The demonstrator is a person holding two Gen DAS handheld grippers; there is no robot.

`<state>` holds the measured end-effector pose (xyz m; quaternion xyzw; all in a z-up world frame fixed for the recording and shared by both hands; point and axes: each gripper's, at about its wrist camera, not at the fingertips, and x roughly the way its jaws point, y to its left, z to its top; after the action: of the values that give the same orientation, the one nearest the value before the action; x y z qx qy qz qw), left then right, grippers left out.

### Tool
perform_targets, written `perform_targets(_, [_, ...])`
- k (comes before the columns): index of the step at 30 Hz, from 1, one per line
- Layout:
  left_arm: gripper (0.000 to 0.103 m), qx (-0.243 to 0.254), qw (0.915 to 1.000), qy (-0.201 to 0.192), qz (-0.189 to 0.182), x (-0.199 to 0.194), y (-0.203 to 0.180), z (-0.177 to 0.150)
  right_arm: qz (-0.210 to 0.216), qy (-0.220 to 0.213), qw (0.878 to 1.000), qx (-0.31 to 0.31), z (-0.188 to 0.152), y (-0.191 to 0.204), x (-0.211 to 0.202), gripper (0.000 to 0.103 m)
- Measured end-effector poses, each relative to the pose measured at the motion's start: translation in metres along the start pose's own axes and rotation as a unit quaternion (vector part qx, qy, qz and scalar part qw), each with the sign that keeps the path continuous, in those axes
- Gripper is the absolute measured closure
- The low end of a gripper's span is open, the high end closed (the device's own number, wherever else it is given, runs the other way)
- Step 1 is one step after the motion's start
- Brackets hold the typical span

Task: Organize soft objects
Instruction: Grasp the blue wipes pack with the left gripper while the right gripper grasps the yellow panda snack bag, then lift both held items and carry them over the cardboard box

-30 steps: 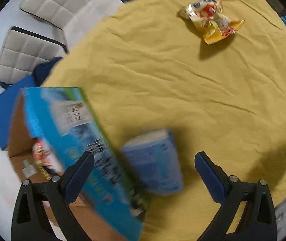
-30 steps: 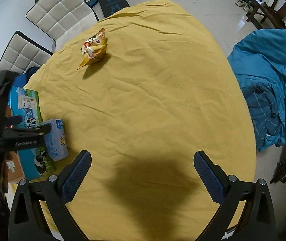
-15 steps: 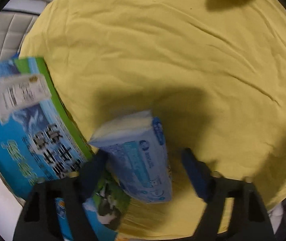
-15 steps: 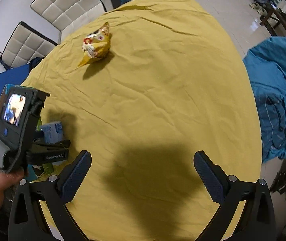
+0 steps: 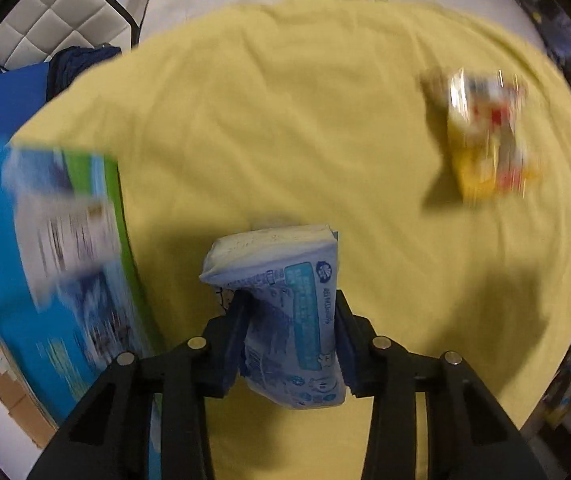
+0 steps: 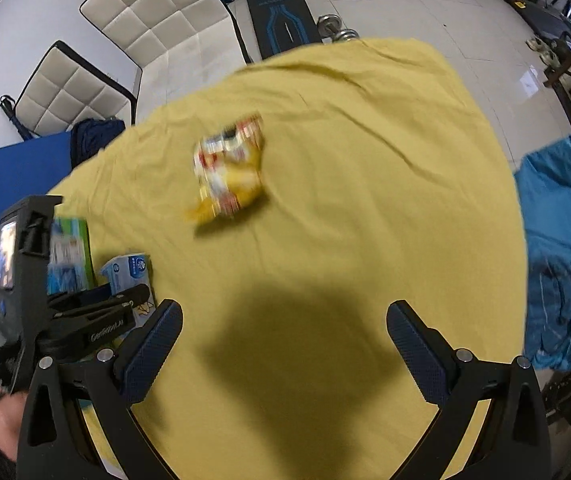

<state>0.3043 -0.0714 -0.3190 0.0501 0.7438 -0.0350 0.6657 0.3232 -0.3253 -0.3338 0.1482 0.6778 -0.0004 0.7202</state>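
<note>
Left hand-held gripper [image 5: 291, 328]: I had it clamped on the blue tissue pack [image 5: 285, 316], beside the blue carton [image 5: 65, 264]. Right hand-held gripper [image 6: 285, 340]: spread wide, holding nothing. Yellow snack bag [image 6: 231, 172]: lying mid-table [image 6: 385, 200].

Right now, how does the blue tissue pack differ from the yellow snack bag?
The tissue pack is pale blue and blocky; the snack bag is yellow, red and crinkled. The tissue pack is clamped in the left gripper; the snack bag lies free on the yellow cloth, farther off. The right gripper is open and holds neither. Both are soft packets.
</note>
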Motion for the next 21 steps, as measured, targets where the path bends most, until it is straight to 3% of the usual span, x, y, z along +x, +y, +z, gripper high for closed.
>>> perform_targets(5, [0.055, -0.037, 0.997, 0.002, -0.069, -0.005, 0.012, 0.029, 0.016, 0.022, 1.0, 0.005, 0.055, 0.019, 0.033, 0.0])
perform_targets(8, [0.038, -0.06, 0.9937, 0.008, -0.094, -0.006, 0.029, 0.046, 0.018, 0.034, 0.999, 0.007, 0.08, 0.03, 0.052, 0.002])
perform_targets(11, [0.033, -0.067, 0.9933, 0.007, -0.094, -0.004, 0.028, 0.045, 0.025, 0.053, 0.998, 0.006, 0.094, 0.04, 0.069, 0.019])
perform_targets(13, [0.033, -0.064, 0.9939, 0.016, -0.088, 0.002, 0.032, 0.038, 0.01, 0.066, 0.998, -0.003, 0.097, 0.045, 0.08, 0.038])
perform_targets(15, [0.033, -0.058, 0.995, 0.023, -0.078, 0.009, 0.033, 0.026, -0.002, 0.074, 0.997, -0.013, 0.096, 0.049, 0.087, 0.049])
perform_targets(21, [0.03, -0.046, 0.9972, 0.028, -0.051, 0.031, 0.023, 0.006, -0.008, 0.073, 0.997, -0.015, 0.088, 0.043, 0.09, 0.055])
